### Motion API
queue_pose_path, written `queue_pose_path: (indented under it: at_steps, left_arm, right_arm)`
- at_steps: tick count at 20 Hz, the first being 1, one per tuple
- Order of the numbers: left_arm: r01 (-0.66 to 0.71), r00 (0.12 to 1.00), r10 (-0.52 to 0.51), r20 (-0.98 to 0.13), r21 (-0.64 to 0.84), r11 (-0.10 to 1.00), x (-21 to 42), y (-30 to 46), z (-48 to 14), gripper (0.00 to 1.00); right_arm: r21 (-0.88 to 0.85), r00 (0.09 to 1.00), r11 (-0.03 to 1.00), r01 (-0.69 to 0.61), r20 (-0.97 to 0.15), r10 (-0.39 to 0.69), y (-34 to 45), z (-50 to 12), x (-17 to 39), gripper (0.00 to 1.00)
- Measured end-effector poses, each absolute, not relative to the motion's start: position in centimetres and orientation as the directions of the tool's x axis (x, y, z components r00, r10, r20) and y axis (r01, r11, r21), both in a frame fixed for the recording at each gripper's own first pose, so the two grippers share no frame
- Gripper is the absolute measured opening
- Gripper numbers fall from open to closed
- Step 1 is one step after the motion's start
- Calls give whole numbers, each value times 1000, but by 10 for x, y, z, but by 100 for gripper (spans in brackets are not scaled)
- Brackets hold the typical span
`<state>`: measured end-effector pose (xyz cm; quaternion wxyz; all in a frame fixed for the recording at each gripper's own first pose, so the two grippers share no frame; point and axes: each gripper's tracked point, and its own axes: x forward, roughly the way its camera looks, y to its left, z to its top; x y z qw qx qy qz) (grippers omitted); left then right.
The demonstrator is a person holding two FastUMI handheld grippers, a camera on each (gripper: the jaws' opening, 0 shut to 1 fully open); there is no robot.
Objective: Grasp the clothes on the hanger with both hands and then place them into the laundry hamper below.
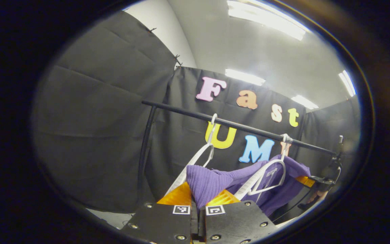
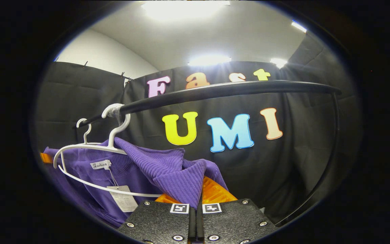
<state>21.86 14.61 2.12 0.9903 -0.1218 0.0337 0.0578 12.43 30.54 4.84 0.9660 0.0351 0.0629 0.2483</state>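
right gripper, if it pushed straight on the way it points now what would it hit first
Nothing new at first: the right gripper is already shut on a fold of the purple sweater. Going straight on would bunch that knit ahead of it; beyond it looks like the black cloth wall, though depth is hard to judge.

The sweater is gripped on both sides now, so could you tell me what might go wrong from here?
1. The sweater still drapes over the hanger, so pulling down may drag the hanger off the rail.
2. Each gripper, left and right, pinches just a fold; it may slip out.
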Motion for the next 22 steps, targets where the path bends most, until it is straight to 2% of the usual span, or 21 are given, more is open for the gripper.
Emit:
queue_pose_path:
  at_steps: [7,13,15,16,17,22]
  left_arm:
    - [-102,989,70,-133,-255,962,236,111,-35,2]
    - [-60,988,19,-154,-268,962,250,66,-56,0]
    - [-61,987,20,-160,-257,965,260,56,-59,2]
    - [-61,987,20,-160,-258,964,263,53,-60,8]
    - [-62,987,22,-157,-259,964,265,49,-61,2]
    - [-61,995,37,-94,-262,963,281,30,-47,2]
  right_arm:
    - [113,886,891,-440,-110,451,285,35,134,0]
    - [117,913,919,-378,-119,391,250,22,156,0]
    - [119,920,925,-362,-115,375,239,22,165,0]
    - [112,924,928,-357,-108,368,235,23,169,0]
    - [103,927,930,-353,-100,363,231,26,173,0]
    - [78,943,942,-326,-35,330,212,47,196,0]
